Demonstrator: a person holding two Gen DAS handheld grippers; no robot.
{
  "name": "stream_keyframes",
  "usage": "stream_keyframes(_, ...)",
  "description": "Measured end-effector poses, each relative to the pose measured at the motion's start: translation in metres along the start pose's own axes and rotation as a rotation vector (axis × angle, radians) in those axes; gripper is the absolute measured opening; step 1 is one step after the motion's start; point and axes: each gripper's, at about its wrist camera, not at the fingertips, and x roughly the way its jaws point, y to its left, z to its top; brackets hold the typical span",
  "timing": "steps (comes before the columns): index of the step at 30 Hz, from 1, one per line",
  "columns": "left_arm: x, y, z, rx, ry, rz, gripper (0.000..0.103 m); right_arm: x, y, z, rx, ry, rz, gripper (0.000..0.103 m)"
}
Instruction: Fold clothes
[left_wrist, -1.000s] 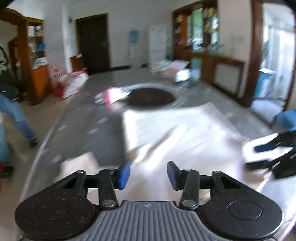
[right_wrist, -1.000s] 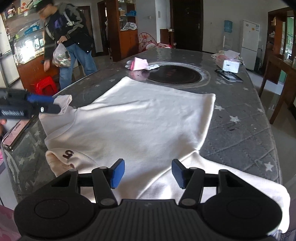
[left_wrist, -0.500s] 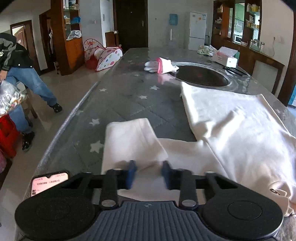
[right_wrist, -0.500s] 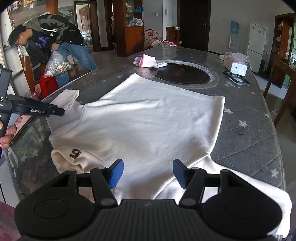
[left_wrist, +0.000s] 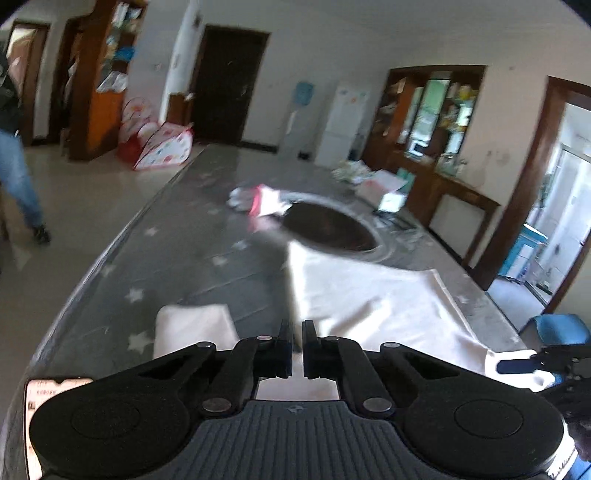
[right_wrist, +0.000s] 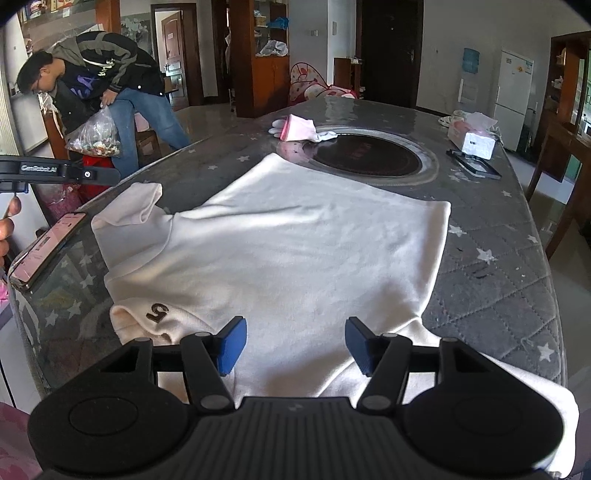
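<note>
A white sweatshirt (right_wrist: 295, 243) lies spread flat on the grey star-patterned table (right_wrist: 491, 280), with a dark "5" mark (right_wrist: 157, 314) near its closest edge. Its left sleeve (right_wrist: 129, 206) lies folded toward the table's left rim. My left gripper (left_wrist: 297, 325) is shut just right of that sleeve (left_wrist: 192, 328), and I see no cloth between its pads. From the right wrist view it (right_wrist: 114, 176) hovers at the left edge, apart from the sleeve. My right gripper (right_wrist: 295, 332) stands open low over the near part of the sweatshirt, holding nothing.
A phone (right_wrist: 48, 247) lies at the table's left corner. A round dark cooktop (right_wrist: 365, 155), pink-and-white gloves (right_wrist: 299, 129), a tissue box (right_wrist: 472, 140) and a black tray (right_wrist: 472, 168) sit farther back. A person (right_wrist: 103, 85) bends over beside the table on the left.
My left gripper's jaws have come together from open to shut, and it has swung away from above the sleeve. The right gripper has stayed put. The person has bent lower.
</note>
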Motion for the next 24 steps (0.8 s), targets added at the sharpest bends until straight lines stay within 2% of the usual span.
stream_keyframes(4, 0.009, -0.013, -0.006, 0.126, 0.032, 0.079, 0.012, -0.001, -0.001, 0.000, 0.001, -0.002, 0.005, 0.060)
stream_keyframes(6, 0.019, -0.016, -0.014, 0.182, 0.062, 0.129, 0.021, -0.001, -0.002, -0.001, 0.001, 0.000, 0.003, 0.060)
stream_keyframes(8, 0.030, -0.016, -0.023, 0.228, 0.093, 0.177, 0.047, -0.001, -0.002, -0.003, 0.007, 0.000, 0.007, 0.060)
stream_keyframes(10, 0.040, -0.013, -0.030, 0.249, 0.123, 0.203, 0.049, 0.000, -0.002, -0.003, 0.007, 0.001, 0.008, 0.060)
stream_keyframes(14, 0.055, -0.007, -0.037, 0.267, 0.151, 0.221, 0.049, 0.002, -0.002, -0.004, 0.007, 0.009, 0.008, 0.060)
stream_keyframes(16, 0.059, -0.001, -0.036, 0.242, 0.156, 0.216, 0.049, 0.002, -0.001, -0.005, 0.008, 0.010, 0.008, 0.060)
stream_keyframes(18, 0.062, 0.006, -0.034, 0.203, 0.157, 0.204, 0.042, 0.002, -0.001, -0.005, 0.009, 0.012, 0.008, 0.060)
stream_keyframes(23, 0.064, 0.020, -0.026, 0.118, 0.154, 0.169, 0.011, 0.003, -0.002, -0.006, 0.011, 0.019, 0.004, 0.060)
stream_keyframes(24, 0.062, 0.023, -0.024, 0.097, 0.152, 0.156, 0.009, 0.003, -0.002, -0.006, 0.012, 0.018, 0.004, 0.061)
